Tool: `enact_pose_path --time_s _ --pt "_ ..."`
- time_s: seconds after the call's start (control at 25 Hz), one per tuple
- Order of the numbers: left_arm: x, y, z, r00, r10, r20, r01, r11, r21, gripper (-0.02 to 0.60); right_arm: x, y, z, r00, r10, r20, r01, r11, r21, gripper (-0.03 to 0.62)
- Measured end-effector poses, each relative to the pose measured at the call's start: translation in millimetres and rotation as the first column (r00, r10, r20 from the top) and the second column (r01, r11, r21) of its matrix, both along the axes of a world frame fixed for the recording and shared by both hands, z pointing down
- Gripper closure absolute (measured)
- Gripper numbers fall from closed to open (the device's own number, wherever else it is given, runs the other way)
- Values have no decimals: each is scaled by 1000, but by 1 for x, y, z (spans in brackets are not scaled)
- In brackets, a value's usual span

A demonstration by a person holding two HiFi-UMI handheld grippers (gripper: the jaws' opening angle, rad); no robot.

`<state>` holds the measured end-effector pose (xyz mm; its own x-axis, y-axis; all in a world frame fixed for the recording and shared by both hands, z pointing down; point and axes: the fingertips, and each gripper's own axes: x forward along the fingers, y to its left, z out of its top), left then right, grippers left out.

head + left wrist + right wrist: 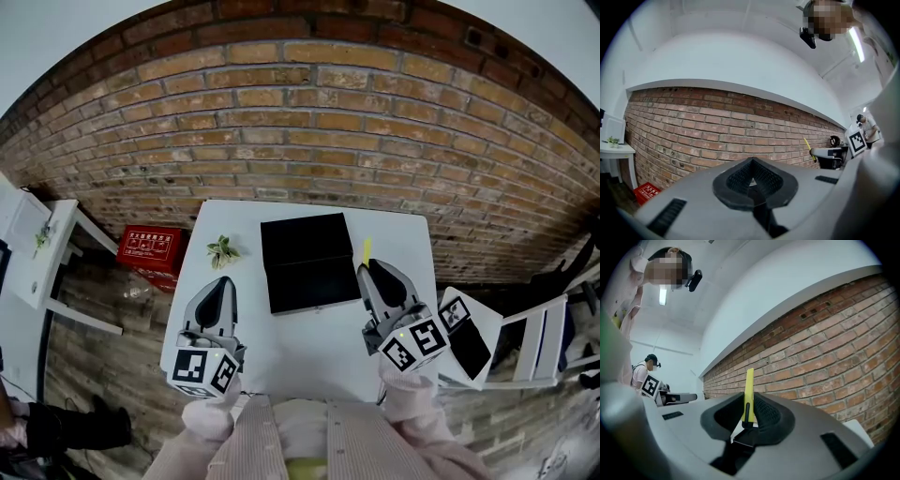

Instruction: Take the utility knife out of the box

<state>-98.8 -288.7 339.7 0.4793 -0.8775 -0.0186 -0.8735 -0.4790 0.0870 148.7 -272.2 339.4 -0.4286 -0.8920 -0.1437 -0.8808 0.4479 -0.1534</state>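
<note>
Utility knife (748, 394), one, in right gripper (371, 274); one box (305, 262).

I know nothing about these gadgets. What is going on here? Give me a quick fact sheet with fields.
Setting: white table in front of a brick wall
Right tool: closed on the yellow utility knife, at the right of the box
Left tool: closed, nothing in it, at the left of the box
Box: black, lying open on the table
Knife: out of the box, its tip sticking up past the pads
Also there: small plant on the table
</note>
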Motion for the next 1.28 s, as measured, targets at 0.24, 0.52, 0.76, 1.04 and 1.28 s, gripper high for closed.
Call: enact_pose_path --time_s 0.24,0.52,0.76,1.04,1.28 --pt "-6 -1 -3 1000 -18 14 18 1000 12 589 5 2 -1 1000 15 9 -15 1000 -5 528" --pt "-9 0 3 1000 -19 9 19 1000 -5 589 3 4 1 1000 17 -9 -17 1000 -13 530" --pt "-9 0 4 1000 -18 7 18 1000 -8 589 4 5 0 1000 26 -15 -26 1000 -10 530" --pt "-9 0 5 1000 -19 10 19 1000 -15 589 5 6 1 999 34 -28 -34 999 -16 530" --pt "-8 -1 6 1000 -15 18 15 1000 -21 589 5 5 2 998 39 -46 -40 999 -20 530"
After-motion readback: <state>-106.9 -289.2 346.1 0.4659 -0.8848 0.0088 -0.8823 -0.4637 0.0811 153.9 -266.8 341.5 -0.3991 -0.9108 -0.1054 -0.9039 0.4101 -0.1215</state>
